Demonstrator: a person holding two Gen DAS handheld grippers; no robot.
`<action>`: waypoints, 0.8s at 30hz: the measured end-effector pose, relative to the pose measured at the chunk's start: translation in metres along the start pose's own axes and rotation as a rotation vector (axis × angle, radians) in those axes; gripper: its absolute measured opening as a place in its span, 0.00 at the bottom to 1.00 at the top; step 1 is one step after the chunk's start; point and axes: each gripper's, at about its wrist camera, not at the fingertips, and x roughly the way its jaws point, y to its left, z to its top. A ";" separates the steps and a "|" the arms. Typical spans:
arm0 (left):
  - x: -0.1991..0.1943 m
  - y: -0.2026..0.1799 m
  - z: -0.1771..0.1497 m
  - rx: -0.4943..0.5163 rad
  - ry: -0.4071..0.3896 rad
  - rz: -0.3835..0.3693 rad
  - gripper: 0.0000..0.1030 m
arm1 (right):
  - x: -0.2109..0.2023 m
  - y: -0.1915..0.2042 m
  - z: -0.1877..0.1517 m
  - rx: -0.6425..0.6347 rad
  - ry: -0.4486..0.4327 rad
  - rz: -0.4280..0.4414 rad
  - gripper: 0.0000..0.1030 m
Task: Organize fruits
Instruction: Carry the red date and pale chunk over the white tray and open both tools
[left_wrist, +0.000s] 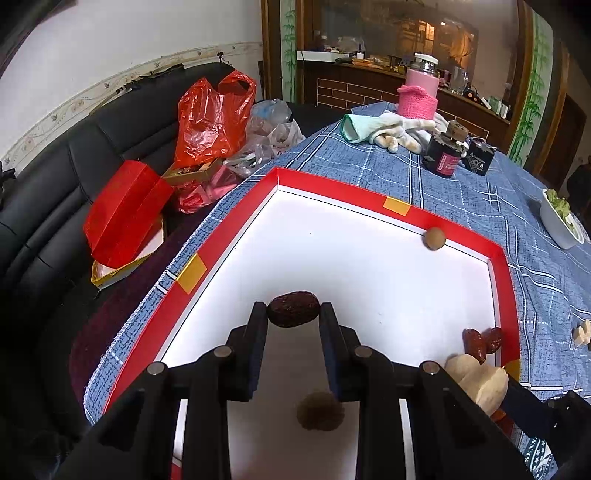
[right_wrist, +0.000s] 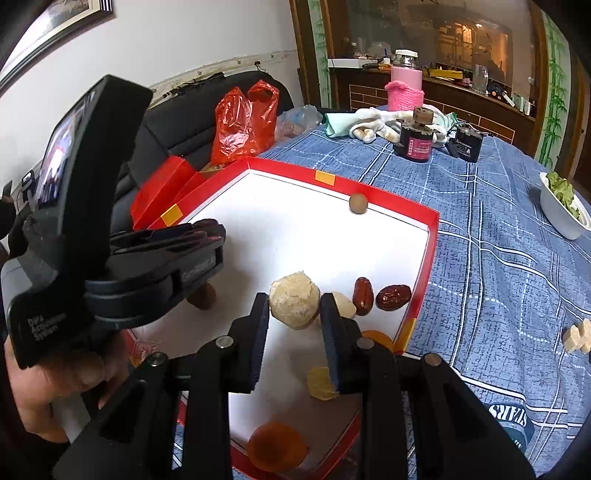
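While both tools tilt down over a red-rimmed tray (left_wrist: 402, 206) with a white floor, each pinches a piece of dried fruit above it. Seen from its own wrist camera, the left tool (left_wrist: 293, 314) has its black fingers pressed onto a dark wrinkled date (left_wrist: 293, 309), held end to end between the tips and clear of the tray floor. From the right wrist camera, the right tool (right_wrist: 293, 308) squeezes a pale, rough round fruit (right_wrist: 294, 304) between its fingers in the same way.

A bare hand (right_wrist: 66, 373) at the lower left of the right wrist view wraps the handle of the left tool, whose body angles across the near-left part of the tray.

Loose fruit lies in the tray: a small brown ball (left_wrist: 434, 238) rests against the far rim, two red dates (right_wrist: 380, 297) sit side by side near the right rim, a pale piece (right_wrist: 343, 304) lies just behind the right tool's right finger, and orange pieces (right_wrist: 277, 446) lie toward the near edge. A blurred brownish lump (left_wrist: 319, 410) shows under the left tool.

Beneath the tray, a blue checked cloth (right_wrist: 498, 258) covers the desk, which also carries a pink flask (left_wrist: 421, 88), white gloves (left_wrist: 391, 129), a dark jar (left_wrist: 443, 158) and a white bowl (left_wrist: 556, 225) of greens at the right. Red plastic bags (left_wrist: 210, 118) sit on a black sofa (left_wrist: 55, 192) at the left.
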 end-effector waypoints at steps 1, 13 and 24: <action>0.000 -0.001 0.000 0.002 0.000 0.003 0.26 | 0.001 0.000 0.000 0.000 0.002 0.002 0.30; 0.005 0.001 0.001 0.000 0.015 0.016 0.26 | 0.008 0.004 -0.002 -0.008 0.027 0.003 0.30; -0.002 0.009 0.002 -0.041 0.019 0.037 0.52 | 0.008 0.004 -0.005 -0.002 0.042 -0.026 0.32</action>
